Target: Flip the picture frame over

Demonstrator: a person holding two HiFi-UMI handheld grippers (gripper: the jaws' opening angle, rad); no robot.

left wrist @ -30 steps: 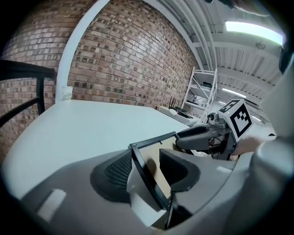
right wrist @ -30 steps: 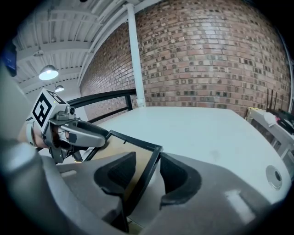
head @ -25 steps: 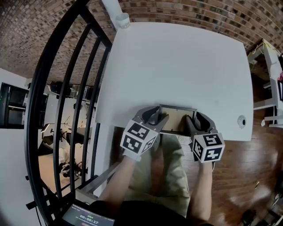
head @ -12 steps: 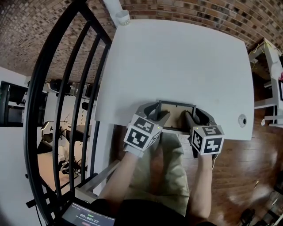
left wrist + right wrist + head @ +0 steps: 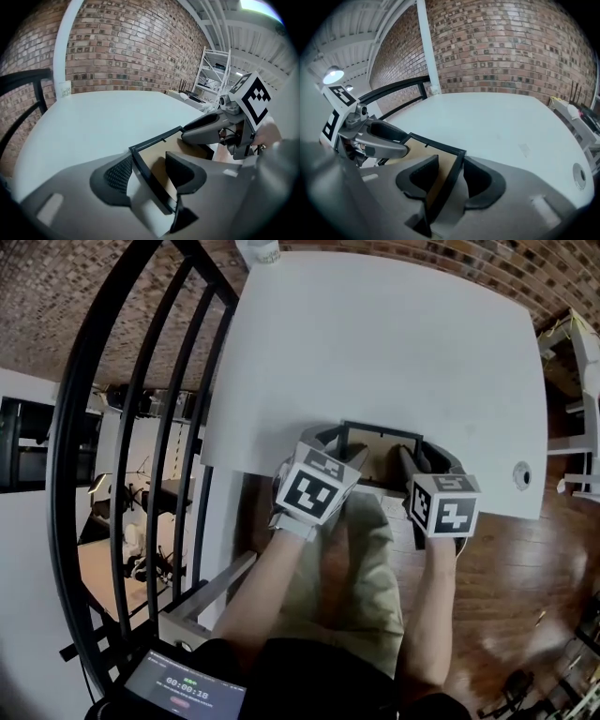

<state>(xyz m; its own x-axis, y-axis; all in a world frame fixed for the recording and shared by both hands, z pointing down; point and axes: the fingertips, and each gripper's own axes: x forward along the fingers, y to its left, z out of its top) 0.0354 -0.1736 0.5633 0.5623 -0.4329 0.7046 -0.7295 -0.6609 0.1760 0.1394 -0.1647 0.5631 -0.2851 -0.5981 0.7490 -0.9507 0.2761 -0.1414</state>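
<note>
The picture frame (image 5: pixel 375 452), black-rimmed with a brown backing, stands tilted at the near edge of the white table (image 5: pixel 375 352), its backing toward me. My left gripper (image 5: pixel 333 442) straddles its left side bar (image 5: pixel 146 174). Its jaws are opening, and a gap shows between the ribbed pad (image 5: pixel 121 174) and the bar. My right gripper (image 5: pixel 419 457) is on the right side bar (image 5: pixel 449 177), one jaw on the backing and the other against the front. In the left gripper view the right gripper (image 5: pixel 206 129) reaches the frame's far corner.
A paper cup (image 5: pixel 265 251) stands at the table's far left corner. A black railing (image 5: pixel 141 427) runs along the left side. A round grommet (image 5: pixel 521 474) sits near the table's right front corner. White shelving (image 5: pixel 213 70) stands beyond, with a brick wall behind.
Both grippers have tipped and the frame's far edge has come up, so the frame stands steeper. The hands stayed at the table's near edge.
</note>
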